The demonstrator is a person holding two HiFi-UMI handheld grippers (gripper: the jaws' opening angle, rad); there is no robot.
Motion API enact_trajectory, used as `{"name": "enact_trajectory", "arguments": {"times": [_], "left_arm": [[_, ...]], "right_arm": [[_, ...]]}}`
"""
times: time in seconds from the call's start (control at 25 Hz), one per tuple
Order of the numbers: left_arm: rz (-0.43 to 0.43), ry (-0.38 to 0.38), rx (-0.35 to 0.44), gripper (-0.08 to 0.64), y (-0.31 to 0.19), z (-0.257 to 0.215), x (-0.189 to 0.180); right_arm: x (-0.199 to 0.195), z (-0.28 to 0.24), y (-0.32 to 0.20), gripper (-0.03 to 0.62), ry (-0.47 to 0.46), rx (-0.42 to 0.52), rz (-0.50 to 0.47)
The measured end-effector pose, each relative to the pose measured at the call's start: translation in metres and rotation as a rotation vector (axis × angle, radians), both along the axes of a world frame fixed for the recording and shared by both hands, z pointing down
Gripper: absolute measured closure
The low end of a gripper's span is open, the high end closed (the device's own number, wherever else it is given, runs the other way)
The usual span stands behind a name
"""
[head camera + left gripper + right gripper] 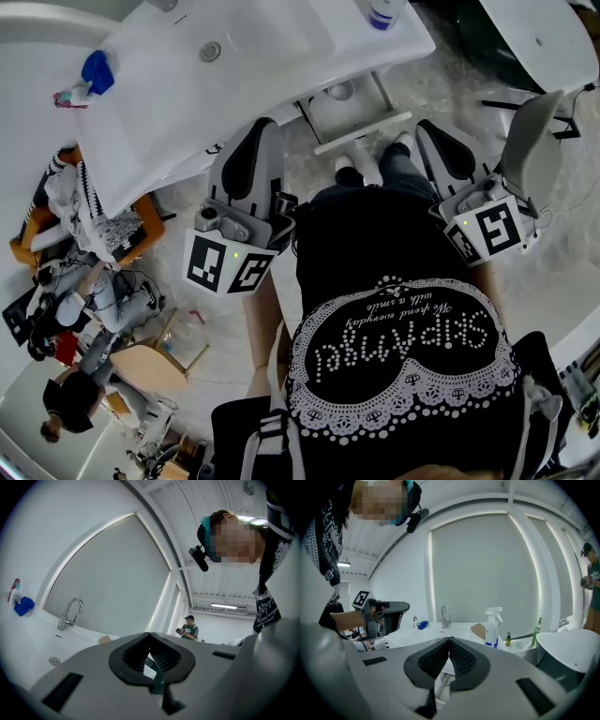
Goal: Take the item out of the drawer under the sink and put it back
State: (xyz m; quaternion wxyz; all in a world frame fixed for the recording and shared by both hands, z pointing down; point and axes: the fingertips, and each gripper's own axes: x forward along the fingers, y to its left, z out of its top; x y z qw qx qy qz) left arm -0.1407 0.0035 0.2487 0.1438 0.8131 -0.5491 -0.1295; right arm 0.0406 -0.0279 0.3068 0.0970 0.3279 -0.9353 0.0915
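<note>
White moulded sink (pixel 169 103) in front, drawer and item unseen; left gripper (pixel 150 634) and right gripper (pixel 449 640) jaws clenched empty, fits pre-fetch or post-return.

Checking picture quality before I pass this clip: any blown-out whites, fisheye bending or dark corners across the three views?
Head view: the white sink counter is nearly washed out, and its straight edges bow. Left gripper view: strong fisheye, the window blind has curved edges and the corners are black, though the faucet is sharp. Right gripper view: the same dark corners; the spray bottle is crisp and evenly lit.
</note>
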Motion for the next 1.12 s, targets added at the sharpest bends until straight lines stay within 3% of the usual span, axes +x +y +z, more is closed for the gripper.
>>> {"name": "enact_trajectory", "arguments": {"times": [1.12], "left_arm": [[-0.002,0.001,-0.014,0.557,0.0002,0.0037,0.0002]], "right_arm": [[-0.0026,0.0056,0.0022,0.574,0.003,-0.015,-0.014]]}}
